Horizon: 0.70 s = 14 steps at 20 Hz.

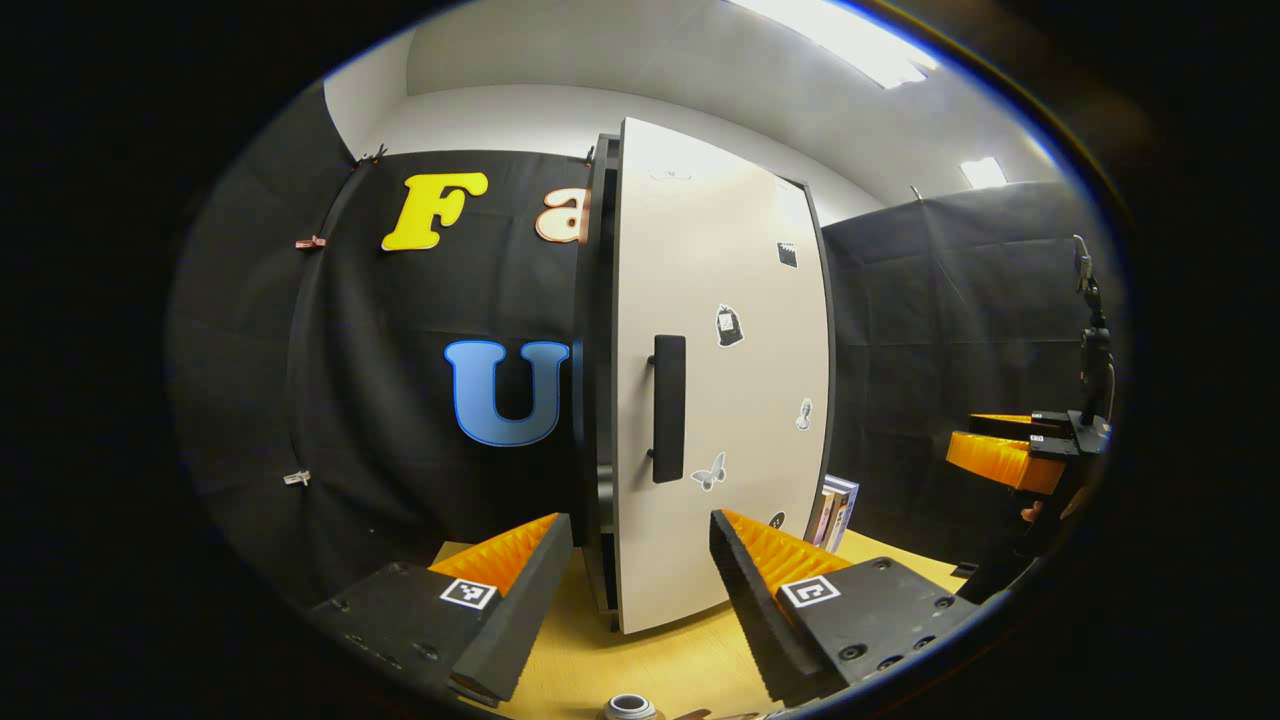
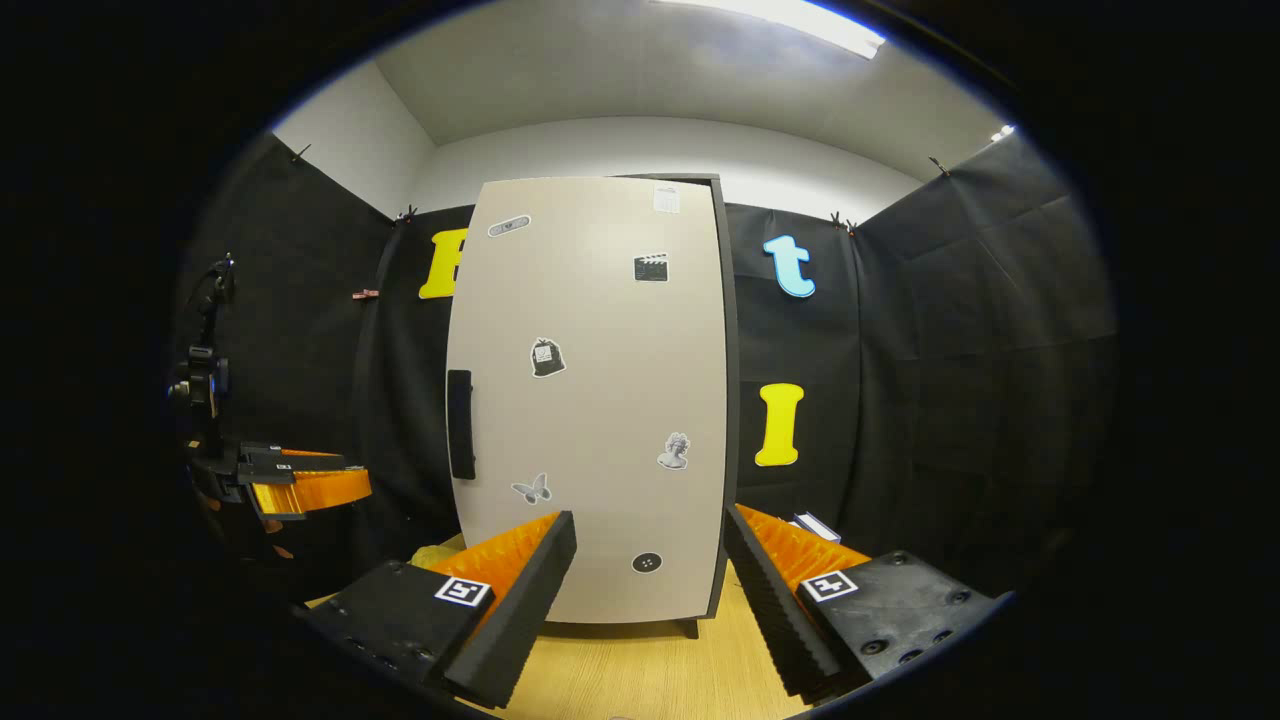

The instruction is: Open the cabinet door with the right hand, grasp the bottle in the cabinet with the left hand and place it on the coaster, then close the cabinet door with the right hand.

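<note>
In the right gripper view, the left gripper (image 2: 300, 485) is seen at the far left, well apart from the cabinet; whether its jaws there are spread cannot be told, but in the left gripper view the left gripper's own jaws are seen spread with nothing between them. Further right, the handle (image 2: 460, 424) is seen as an upright dark bar at the left edge of the pale door (image 2: 600, 400), its long axis running top to bottom. The door is judged to lie flat against the cabinet, so the bottle is taken to be hidden behind it. The right gripper (image 2: 650, 570) is held low before the door, jaws spread and empty; the handle lies up and to the left of them. In the left gripper view, the handle (image 1: 668, 408) is seen straight ahead above the left gripper (image 1: 640, 570), yet the opening is assigned to the right one.
</note>
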Each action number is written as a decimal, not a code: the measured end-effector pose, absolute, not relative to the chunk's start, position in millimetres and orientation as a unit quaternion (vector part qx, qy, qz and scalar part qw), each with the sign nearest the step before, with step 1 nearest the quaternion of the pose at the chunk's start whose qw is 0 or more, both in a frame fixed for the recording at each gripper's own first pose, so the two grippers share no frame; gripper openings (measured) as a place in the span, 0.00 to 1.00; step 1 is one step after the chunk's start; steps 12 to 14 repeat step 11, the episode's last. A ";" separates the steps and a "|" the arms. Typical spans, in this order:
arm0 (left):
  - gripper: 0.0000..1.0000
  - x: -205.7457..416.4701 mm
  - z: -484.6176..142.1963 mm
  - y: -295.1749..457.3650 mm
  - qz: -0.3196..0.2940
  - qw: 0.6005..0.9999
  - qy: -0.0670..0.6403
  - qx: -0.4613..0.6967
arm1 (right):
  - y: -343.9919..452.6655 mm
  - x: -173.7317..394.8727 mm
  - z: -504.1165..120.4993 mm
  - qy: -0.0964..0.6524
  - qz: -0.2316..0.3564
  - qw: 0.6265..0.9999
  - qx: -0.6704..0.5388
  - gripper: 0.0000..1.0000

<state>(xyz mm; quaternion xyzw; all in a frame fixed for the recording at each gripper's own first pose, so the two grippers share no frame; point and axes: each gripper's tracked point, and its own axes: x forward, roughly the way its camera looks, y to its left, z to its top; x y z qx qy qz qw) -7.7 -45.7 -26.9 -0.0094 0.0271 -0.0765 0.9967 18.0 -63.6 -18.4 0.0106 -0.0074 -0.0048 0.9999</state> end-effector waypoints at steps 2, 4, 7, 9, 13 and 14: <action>0.88 -8.2 -26.2 -48.4 -0.081 0.996 0.025 -0.012 | -63.3 19.0 -19.2 -0.004 -0.006 1.000 0.010 0.97; 0.88 -7.8 -28.2 -50.9 -0.085 0.996 0.027 -0.015 | -62.6 19.0 -20.7 -0.001 -0.006 1.000 0.008 0.97; 0.87 -7.3 -31.8 -51.3 -0.088 0.995 0.031 -0.020 | -61.6 20.5 -21.8 0.001 -0.005 1.000 0.002 0.97; 0.88 -8.1 -30.9 -51.1 -0.089 0.995 0.030 -0.024 | -60.8 21.5 -20.9 -0.002 -0.003 1.000 0.000 0.96; 0.88 -7.8 -29.6 -49.9 -0.087 0.996 0.028 -0.022 | -59.4 23.0 -20.4 -0.004 -0.001 1.000 -0.001 0.96; 0.88 -7.8 -29.6 -49.9 -0.087 0.996 0.028 -0.022 | -59.4 23.0 -20.4 -0.004 -0.001 1.000 -0.001 0.96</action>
